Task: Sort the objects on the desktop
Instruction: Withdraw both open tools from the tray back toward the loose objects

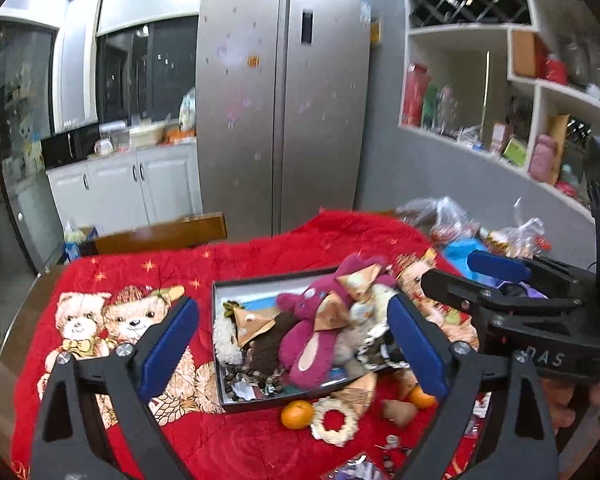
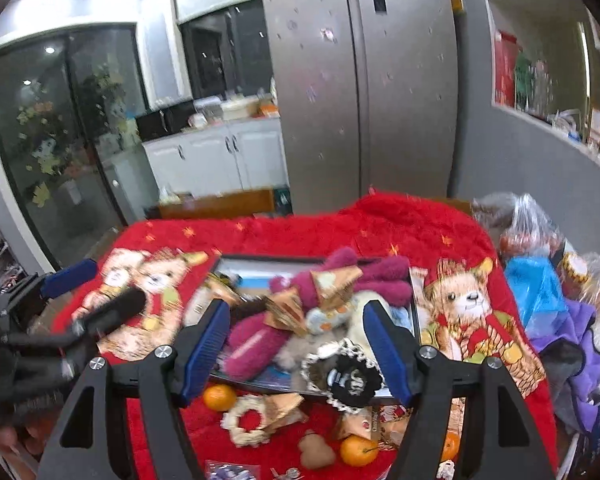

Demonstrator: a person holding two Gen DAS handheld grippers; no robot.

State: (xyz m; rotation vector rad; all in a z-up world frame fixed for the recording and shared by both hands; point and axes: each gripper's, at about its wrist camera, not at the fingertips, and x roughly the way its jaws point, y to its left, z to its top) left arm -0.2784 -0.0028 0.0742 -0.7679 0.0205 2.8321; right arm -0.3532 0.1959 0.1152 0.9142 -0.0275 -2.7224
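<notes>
Red blanket bears a tray heaped with plush toys.

Left gripper, right gripper, both agape.

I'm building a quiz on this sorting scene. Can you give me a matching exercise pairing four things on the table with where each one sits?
Things:
1. magenta plush toy
2. straw ring
3. blue plastic bag
4. tangerine

Places:
A. on the red blanket, just left of the straw ring
B. inside the dark box
C. at the table's right edge, among clear bags
D. on the blanket in front of the box, between two tangerines

Pairs: 1-B, 2-D, 3-C, 4-A
</notes>
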